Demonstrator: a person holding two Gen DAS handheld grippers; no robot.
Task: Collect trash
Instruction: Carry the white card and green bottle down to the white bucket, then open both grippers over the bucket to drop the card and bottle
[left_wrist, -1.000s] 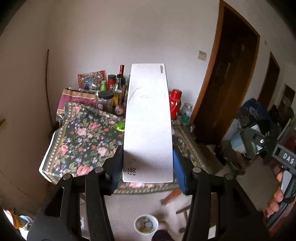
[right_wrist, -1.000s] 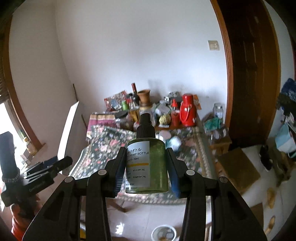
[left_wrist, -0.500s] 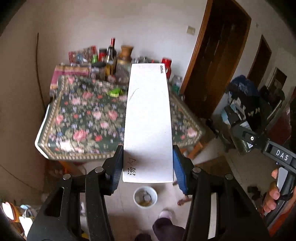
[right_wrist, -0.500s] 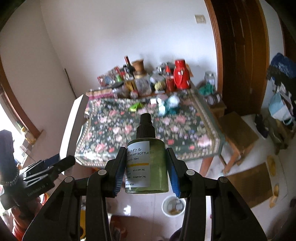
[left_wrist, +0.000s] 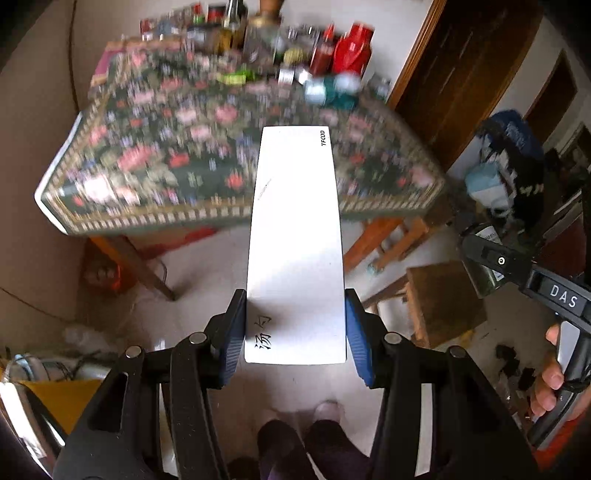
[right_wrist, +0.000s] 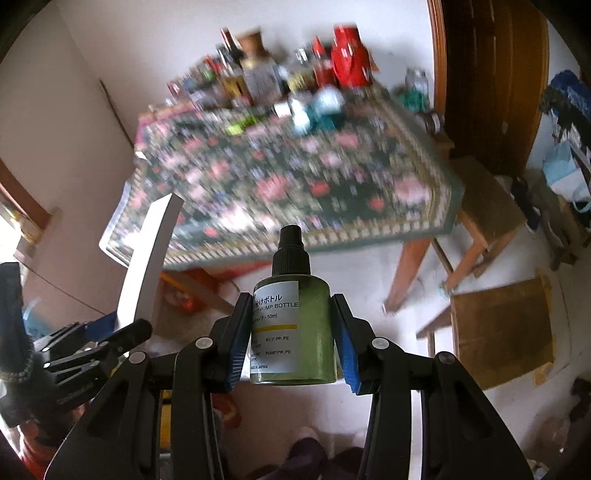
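Two items in hand, both grippers tipped down toward the floor since a second ago.

The view over the floral-clothed table (left_wrist: 155, 206) has swung from level to steeply downward, and the table top now lies beyond and below both tools; judged, both pieces are being carried off the table toward a drop point, though no bin is visible in the current frames. The left gripper (left_wrist: 295, 332) is clamped partway closed on the near end of a long white flat box (left_wrist: 295, 236), its long axis running straight out along the fingers, far end aimed at the table edge. The right gripper (right_wrist: 291, 332) is pinched on a green pump bottle (right_wrist: 295, 332), held by its sides, its axis along the fingers, black nozzle (right_wrist: 291, 251) pointing away from the hand.
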